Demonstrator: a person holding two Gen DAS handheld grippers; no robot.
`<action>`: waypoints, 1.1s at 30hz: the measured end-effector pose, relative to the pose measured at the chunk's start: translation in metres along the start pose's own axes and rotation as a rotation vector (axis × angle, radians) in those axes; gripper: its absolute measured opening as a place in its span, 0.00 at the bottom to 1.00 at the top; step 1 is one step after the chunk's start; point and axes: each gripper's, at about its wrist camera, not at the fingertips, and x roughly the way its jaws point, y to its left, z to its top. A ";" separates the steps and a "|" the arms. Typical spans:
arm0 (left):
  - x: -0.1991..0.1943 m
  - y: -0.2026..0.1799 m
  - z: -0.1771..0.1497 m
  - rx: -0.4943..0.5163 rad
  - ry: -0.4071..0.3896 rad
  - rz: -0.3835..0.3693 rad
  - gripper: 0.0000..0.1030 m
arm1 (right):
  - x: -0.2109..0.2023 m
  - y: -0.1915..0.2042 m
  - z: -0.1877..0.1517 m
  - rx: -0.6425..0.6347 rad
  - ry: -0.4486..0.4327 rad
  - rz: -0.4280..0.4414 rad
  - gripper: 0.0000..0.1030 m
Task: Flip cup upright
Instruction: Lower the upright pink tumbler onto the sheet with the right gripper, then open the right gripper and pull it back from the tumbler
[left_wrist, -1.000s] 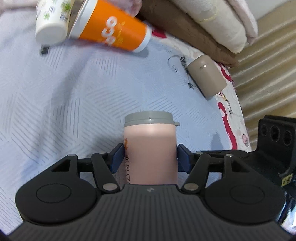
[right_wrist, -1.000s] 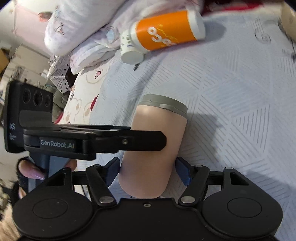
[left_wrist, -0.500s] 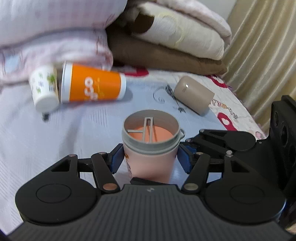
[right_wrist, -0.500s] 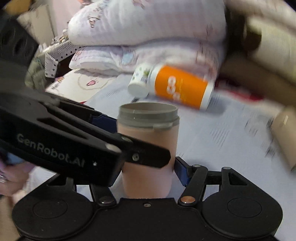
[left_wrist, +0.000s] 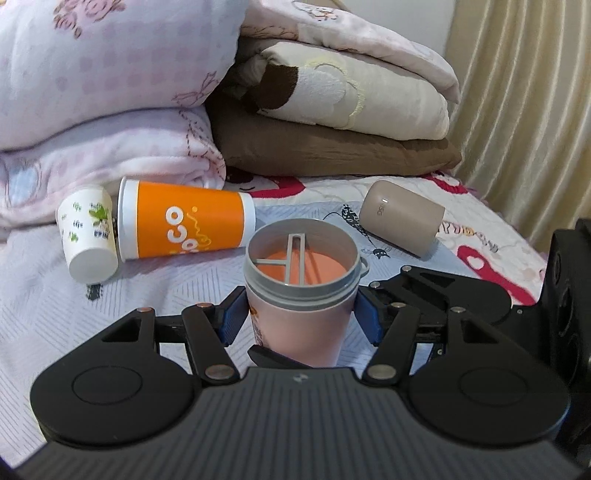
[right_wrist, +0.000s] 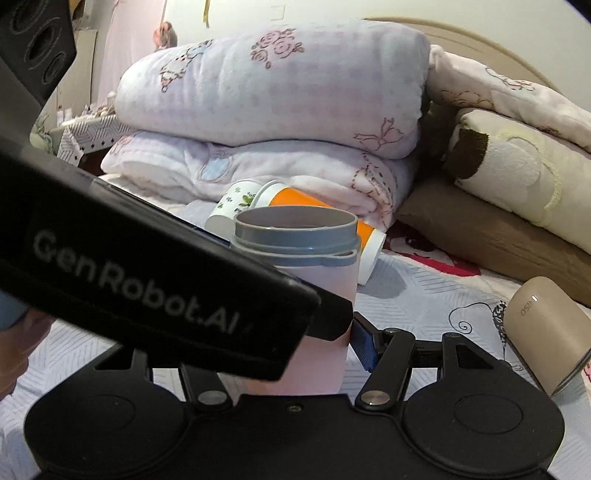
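Shaker cup (left_wrist: 301, 314), pink with grey threaded rim and a grey crossbar inside, stands upright mid-frame on the bed (left_wrist: 44, 317), pinched by left claw (left_wrist: 300, 320) and right claw (right_wrist: 295, 345).

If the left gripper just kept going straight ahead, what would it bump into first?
The left gripper already has the pink cup between its fingers. Pushed on, the cup would probably reach the orange cup lying beyond; depth is unclear.
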 end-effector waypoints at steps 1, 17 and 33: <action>0.000 -0.002 0.000 0.011 -0.001 0.001 0.59 | 0.000 -0.001 0.000 0.004 -0.008 0.000 0.66; -0.004 -0.009 0.000 0.001 0.027 -0.031 0.64 | 0.001 -0.002 0.007 0.080 0.021 0.000 0.66; -0.031 0.000 0.005 -0.108 0.089 0.008 0.80 | -0.023 0.006 0.008 0.122 0.127 -0.080 0.80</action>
